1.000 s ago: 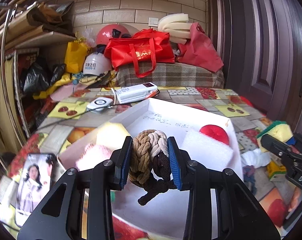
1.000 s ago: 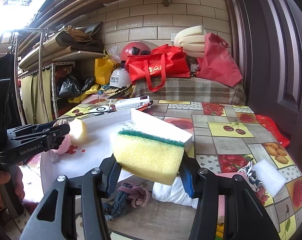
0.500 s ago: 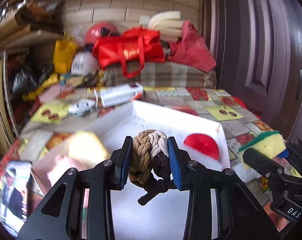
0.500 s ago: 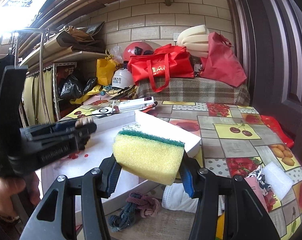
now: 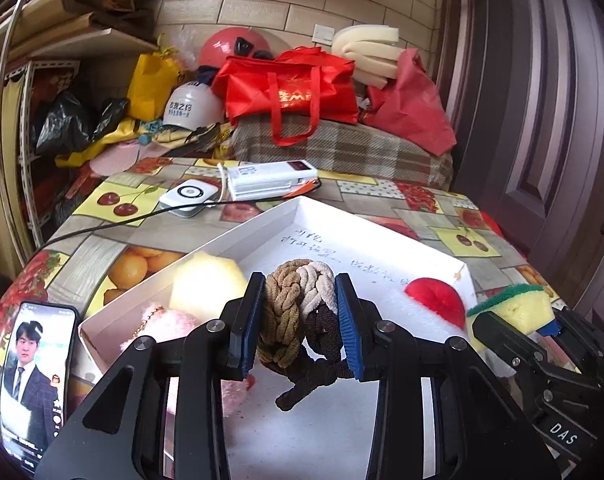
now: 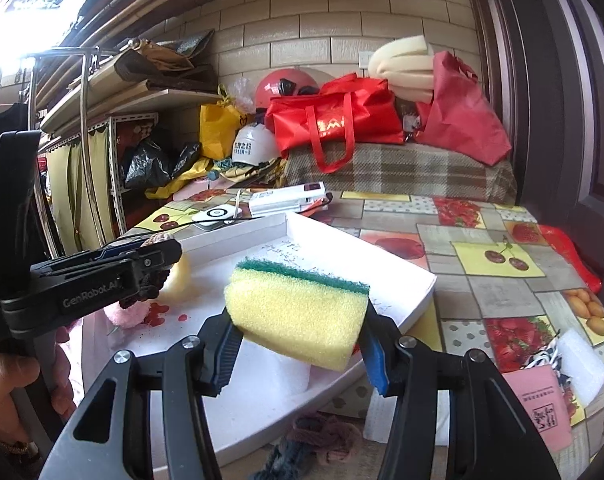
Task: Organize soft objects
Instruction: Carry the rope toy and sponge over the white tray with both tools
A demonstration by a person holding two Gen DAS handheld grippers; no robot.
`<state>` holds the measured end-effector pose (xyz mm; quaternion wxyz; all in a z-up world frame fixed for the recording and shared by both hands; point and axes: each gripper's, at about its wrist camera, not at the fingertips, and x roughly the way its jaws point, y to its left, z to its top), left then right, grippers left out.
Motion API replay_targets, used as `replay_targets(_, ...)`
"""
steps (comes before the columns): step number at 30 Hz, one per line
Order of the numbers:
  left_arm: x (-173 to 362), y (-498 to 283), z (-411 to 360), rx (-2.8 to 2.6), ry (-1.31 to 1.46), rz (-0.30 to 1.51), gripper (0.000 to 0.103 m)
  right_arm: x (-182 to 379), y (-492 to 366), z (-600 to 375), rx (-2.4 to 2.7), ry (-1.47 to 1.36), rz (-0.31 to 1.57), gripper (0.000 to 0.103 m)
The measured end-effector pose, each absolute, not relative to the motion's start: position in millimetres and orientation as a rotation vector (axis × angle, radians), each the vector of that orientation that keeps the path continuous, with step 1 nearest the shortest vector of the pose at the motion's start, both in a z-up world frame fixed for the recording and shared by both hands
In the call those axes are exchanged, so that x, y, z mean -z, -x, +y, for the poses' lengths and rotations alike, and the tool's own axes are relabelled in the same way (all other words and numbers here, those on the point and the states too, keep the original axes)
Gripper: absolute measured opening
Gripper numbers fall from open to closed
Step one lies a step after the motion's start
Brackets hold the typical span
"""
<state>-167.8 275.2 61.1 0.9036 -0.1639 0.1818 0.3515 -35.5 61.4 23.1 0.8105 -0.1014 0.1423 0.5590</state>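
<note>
While the left gripper (image 5: 300, 322) clamps a braided rope knot (image 5: 298, 312) above the white box (image 5: 262, 222), the right gripper (image 6: 298, 344) squeezes a yellow-green sponge (image 6: 298, 312) over the box's near right edge. Inside lie a red ball (image 5: 435, 300), far right, and a pale yellow sponge (image 5: 206, 284), left.

Braided tri-colour knot (image 5: 300, 312), yellow-green sponge (image 6: 298, 312), both held aloft

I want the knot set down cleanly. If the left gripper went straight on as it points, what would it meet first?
Probably the bare floor of the white box; the left gripper, shut on the braided knot, points between the yellow foam block and red pad.
</note>
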Motion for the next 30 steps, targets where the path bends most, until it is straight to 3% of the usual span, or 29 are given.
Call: replay_targets(30,-53.7,162.2,280.8,-0.731,0.354,0.432,0.035,-19.3,37.7,101.4,-1.196,0.275,0.375,0.054)
